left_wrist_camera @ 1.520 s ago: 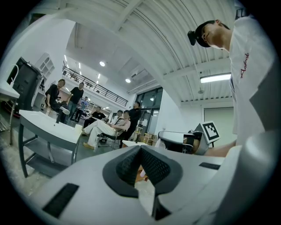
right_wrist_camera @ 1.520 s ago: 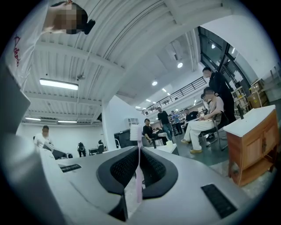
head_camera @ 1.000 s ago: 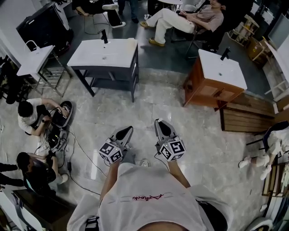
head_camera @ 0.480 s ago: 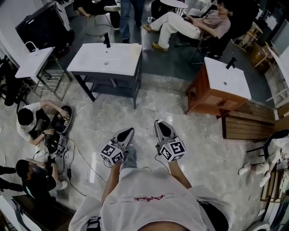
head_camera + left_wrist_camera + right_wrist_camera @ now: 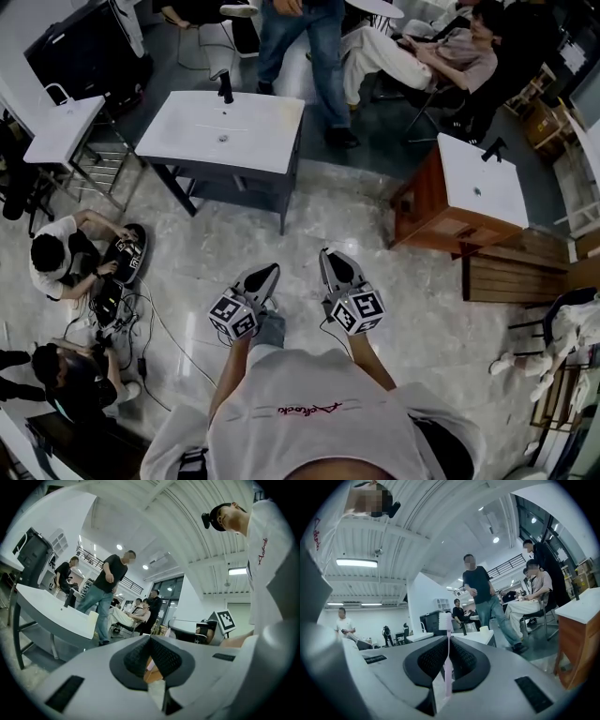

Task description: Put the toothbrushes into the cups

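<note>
Right gripper view shows my right claw (image 5: 449, 641) clamped on 1 pink toothbrush (image 5: 448, 667), bristles at 12 o'clock, while my left claw (image 5: 150, 640) is pressed together empty; a jolt before the washbasin (image 5: 220, 131) at 11 o'clock could tilt that thin handle.

The toothbrush's (image 5: 446, 621) lower end hides inside the right tool (image 5: 449, 641).
</note>
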A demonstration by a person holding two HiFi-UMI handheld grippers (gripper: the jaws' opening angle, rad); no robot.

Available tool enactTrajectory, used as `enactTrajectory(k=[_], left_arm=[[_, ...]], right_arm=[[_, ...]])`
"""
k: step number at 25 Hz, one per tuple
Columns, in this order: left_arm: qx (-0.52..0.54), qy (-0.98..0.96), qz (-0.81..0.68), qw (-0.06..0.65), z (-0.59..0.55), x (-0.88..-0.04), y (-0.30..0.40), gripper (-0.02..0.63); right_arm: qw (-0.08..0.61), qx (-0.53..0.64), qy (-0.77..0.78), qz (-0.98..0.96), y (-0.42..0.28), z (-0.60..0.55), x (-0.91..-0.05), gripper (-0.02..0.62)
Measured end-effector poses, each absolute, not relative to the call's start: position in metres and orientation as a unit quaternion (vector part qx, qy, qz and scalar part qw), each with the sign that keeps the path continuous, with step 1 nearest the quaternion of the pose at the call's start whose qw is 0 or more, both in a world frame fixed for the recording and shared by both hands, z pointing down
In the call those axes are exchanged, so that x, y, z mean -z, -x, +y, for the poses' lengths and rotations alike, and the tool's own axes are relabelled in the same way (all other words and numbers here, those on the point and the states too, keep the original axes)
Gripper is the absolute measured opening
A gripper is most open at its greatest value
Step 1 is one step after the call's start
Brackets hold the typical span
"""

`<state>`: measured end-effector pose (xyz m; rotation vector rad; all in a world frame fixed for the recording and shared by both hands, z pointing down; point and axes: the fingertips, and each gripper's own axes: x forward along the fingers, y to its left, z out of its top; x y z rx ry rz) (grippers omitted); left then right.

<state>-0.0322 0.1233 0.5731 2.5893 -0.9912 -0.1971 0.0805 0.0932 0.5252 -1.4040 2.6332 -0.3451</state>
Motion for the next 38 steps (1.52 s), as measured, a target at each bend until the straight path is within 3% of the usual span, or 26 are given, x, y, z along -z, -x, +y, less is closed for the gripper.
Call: enactTrajectory(k=[20,38], left_arm=[[0.070,-0.927,-0.326,0.173,-0.046,-0.547,0.113,0.009],[0.050,-0.942,-0.282,0.178,-0.081,-0.562,0.107,0.009]], right_arm=[[0.066,0.105,0.480,0.869,0.006,-0.072,-0.501,0.034],[0.074,0.118,0.526,0.839,-0.006,-0.100,-0.523,0.034]])
